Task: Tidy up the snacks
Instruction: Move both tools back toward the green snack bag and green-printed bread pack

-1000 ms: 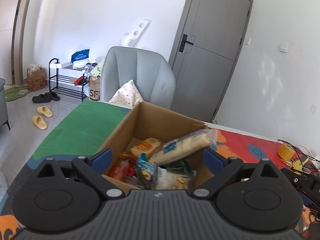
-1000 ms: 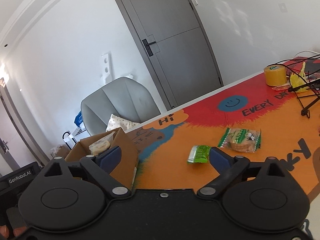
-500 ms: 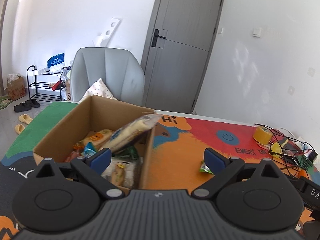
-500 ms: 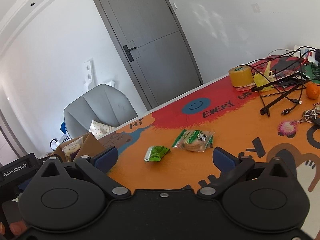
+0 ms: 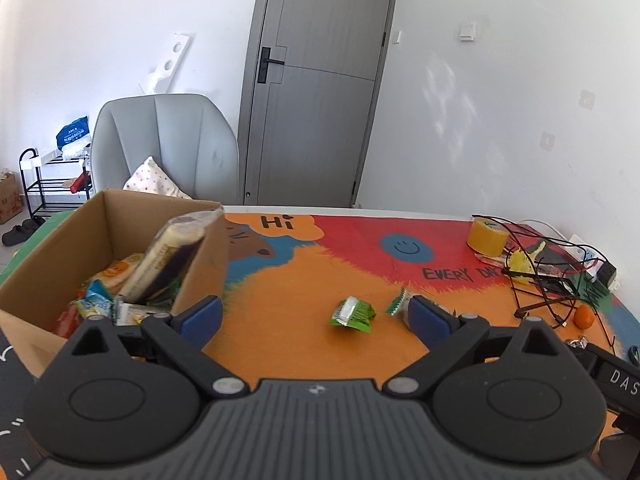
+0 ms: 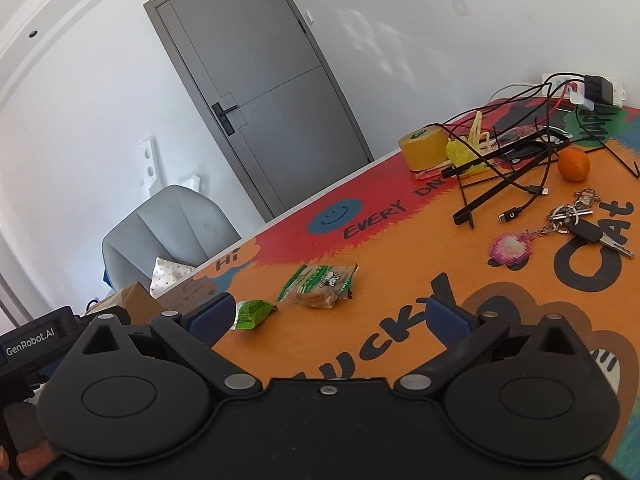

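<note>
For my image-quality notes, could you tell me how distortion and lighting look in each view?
Left wrist view: sharp, daylit, the grey door bowed by the fisheye, corners dark. Right wrist view: strongly tilted, sun patches on the white wall, the orange printed table mat evenly lit.

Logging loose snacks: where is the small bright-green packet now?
The small bright-green packet lies on the orange mat, right of the cardboard box, beside the clear biscuit packet.

- The cardboard box (image 5: 100,240) sits on the table mat (image 5: 280,300) at the left, with a chair (image 5: 168,140) behind it.
- A long packet (image 5: 168,256) leans against the box's right wall, over other snacks (image 5: 96,300) inside.
- 2 packets lie on the mat right of the box: the small packet (image 6: 254,313) left of the biscuit packet (image 6: 320,284).
- The tape roll (image 6: 423,148), cables (image 6: 500,176), orange (image 6: 574,165) and keys (image 6: 580,220) lie well apart to the right.
</note>
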A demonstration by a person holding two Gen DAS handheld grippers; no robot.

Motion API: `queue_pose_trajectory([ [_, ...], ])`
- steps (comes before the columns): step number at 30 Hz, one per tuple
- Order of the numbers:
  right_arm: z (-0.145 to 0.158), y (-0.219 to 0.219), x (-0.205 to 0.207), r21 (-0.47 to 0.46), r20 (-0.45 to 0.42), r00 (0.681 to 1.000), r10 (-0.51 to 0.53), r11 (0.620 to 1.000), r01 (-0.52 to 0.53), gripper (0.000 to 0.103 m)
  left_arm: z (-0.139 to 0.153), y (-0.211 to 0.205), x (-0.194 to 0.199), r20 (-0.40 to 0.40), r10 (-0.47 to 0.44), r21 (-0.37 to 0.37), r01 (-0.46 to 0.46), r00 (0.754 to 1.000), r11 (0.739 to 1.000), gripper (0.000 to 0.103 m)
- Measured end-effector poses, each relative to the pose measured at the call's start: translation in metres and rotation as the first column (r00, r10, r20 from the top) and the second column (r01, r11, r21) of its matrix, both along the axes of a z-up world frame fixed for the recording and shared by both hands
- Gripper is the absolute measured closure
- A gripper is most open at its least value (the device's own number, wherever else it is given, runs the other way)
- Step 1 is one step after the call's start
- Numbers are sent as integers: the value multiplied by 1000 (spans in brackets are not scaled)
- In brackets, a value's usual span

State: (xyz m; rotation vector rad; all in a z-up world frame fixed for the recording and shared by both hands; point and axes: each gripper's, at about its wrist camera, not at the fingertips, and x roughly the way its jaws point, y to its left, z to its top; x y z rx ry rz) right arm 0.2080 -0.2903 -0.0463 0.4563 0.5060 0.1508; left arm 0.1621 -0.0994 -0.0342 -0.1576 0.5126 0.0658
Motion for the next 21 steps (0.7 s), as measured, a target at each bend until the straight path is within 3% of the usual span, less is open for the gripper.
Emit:
queue_pose_trajectory([
  [21,-9,7,81,30,-102,995,22,999,-19,0,-32,-18,85,-128,-7,15,9,992,1000,5],
])
